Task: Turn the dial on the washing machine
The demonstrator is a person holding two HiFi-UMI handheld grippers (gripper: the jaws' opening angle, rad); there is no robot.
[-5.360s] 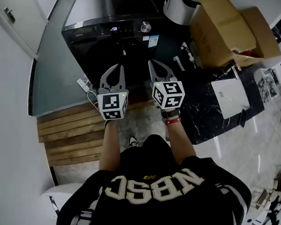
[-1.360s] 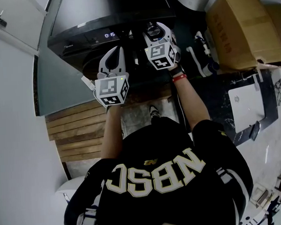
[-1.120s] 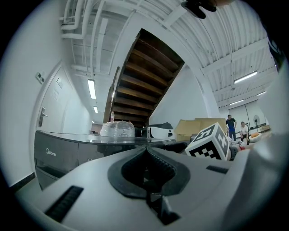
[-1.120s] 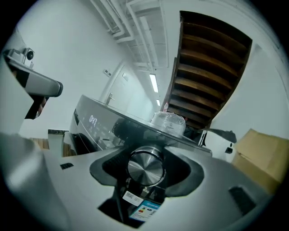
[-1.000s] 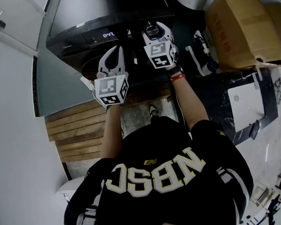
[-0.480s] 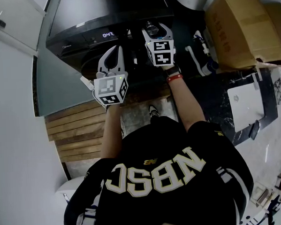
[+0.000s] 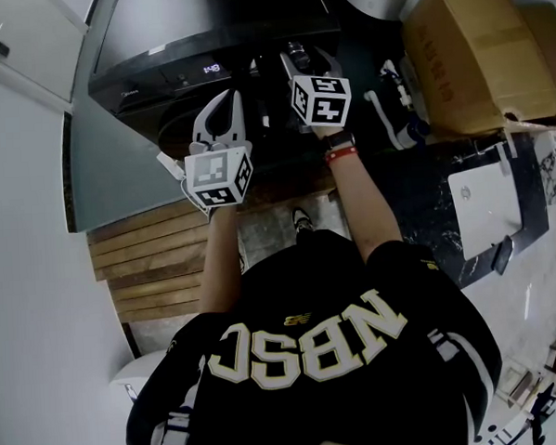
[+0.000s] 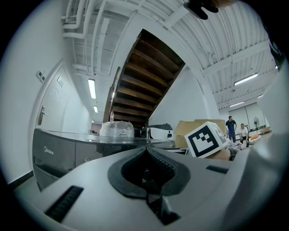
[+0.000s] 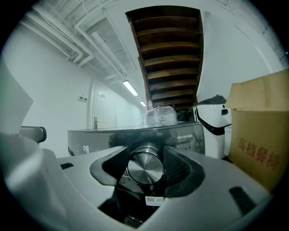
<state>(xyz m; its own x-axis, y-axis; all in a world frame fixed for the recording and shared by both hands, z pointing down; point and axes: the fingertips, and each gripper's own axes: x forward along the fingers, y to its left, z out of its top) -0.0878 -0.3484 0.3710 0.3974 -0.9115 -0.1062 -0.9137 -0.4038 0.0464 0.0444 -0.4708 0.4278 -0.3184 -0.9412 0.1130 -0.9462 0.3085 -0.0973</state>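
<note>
1. The left gripper [image 7: 224, 110] hangs in front of the washing machine [image 7: 194, 31], below its lit display [image 7: 210, 69]. Its jaws are closed together with nothing between them.
2. The right gripper [image 7: 299, 65] is at the machine's control panel, right of the display. Its jaws are clamped on the round metal dial [image 9: 145, 168], one pad on each side.
3. A cardboard box [image 7: 464, 54] stands close on the machine's right.
4. Wooden slats [image 7: 150, 261] lie on the floor before the machine's left corner, and a white wall runs along its left.
</note>
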